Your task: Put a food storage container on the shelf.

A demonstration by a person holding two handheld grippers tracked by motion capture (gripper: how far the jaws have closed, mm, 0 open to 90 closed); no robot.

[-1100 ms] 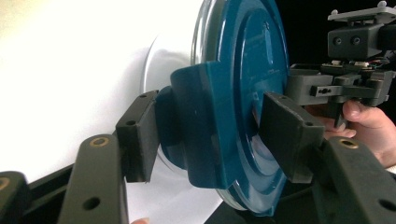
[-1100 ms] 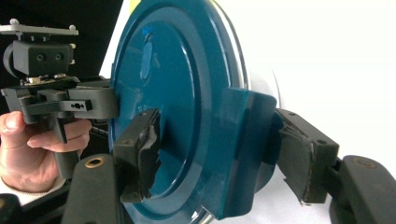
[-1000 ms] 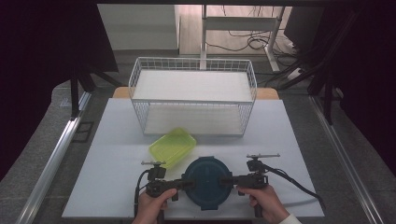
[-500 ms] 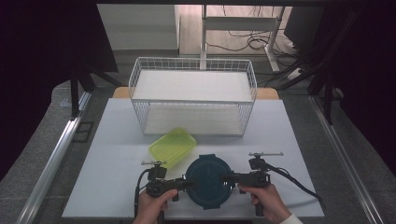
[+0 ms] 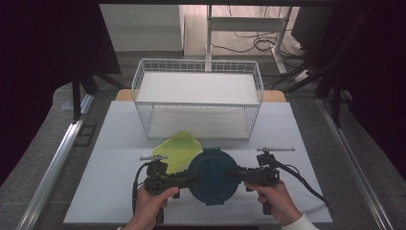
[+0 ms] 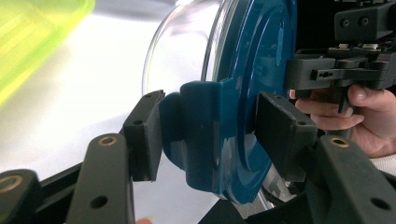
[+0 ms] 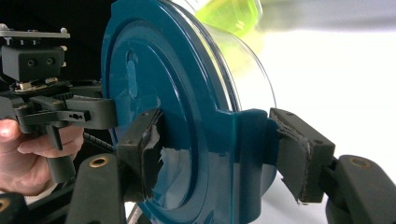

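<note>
Tools, left (image 5: 191,180) and right (image 5: 231,173), each clamp the unlabelled blue-lidded container (image 5: 211,175) by its latches.

L tongs (image 5: 194,179) & R tongs (image 5: 230,173) clamped, facing inward, level.

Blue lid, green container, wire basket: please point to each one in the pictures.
Blue lid (image 5: 210,175): high view, middle of its top.
Green container (image 5: 176,149): high view, middle of its visible top.
Wire basket (image 5: 198,112): high view, front wall.

Black tongs (image 5: 191,180), white cuff (image 5: 300,223)
</note>
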